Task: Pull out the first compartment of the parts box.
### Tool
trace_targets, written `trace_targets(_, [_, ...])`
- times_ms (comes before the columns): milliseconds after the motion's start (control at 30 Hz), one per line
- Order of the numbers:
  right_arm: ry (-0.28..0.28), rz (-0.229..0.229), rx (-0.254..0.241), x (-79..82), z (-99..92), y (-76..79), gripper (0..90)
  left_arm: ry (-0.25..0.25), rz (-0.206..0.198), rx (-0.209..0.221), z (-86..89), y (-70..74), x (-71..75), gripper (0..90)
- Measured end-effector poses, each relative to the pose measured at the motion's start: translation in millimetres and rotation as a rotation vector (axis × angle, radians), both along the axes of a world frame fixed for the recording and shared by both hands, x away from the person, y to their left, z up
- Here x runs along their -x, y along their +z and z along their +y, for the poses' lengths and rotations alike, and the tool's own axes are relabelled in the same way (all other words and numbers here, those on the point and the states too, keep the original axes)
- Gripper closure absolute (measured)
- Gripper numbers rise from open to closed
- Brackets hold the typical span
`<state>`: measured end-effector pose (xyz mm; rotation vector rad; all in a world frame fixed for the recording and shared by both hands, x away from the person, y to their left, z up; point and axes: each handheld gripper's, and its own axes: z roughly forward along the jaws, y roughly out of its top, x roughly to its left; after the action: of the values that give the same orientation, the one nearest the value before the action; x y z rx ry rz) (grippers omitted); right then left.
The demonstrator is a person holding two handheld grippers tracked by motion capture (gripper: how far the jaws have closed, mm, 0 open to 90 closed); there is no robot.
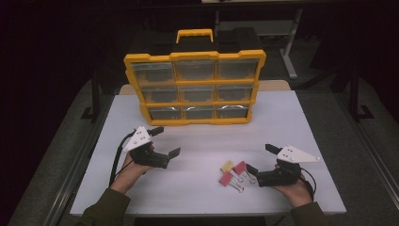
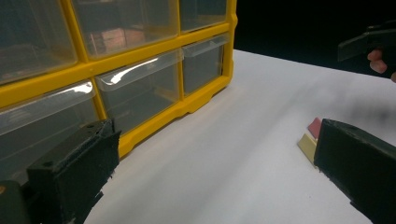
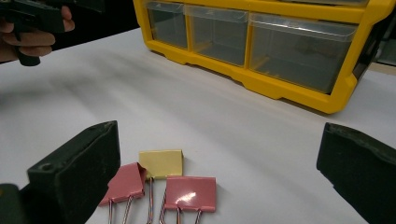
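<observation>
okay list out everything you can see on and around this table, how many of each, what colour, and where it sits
drawer organizer: one, yellow frame with a handle on top and nine clear drawers, upright at the far middle of the table
binder clips: three, two pink and one yellow, lying together on the near right of the table, close to the right gripper
table: one, white top
left gripper: one, black with a grey plate, held in the person's left hand at the near left, jaws apart, empty
right gripper: one, black with a grey plate, held in the right hand at the near right, jaws apart, empty
</observation>
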<state>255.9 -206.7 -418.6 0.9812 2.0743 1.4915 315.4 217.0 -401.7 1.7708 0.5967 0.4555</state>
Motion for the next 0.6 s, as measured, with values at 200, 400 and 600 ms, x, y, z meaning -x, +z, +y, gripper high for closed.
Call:
trace_targets(200, [-0.002, 0.006, -0.005, 0.6, 0.9, -0.2, 0.0, -0.014, 0.0, 0.002, -5.5, 0.4, -4.9, 0.0])
trace_targets(400, [-0.006, 0.008, -0.011, 0.9, -0.2, -0.1, 0.0, -0.026, 0.006, -0.007, -10.4, 0.5, -8.3, 0.0])
trace_targets(600, [-0.009, 0.006, -0.015, 0.3, -1.0, -0.6, 0.0, -0.028, 0.0, 0.008, -13.6, 0.0, -12.0, 0.0])
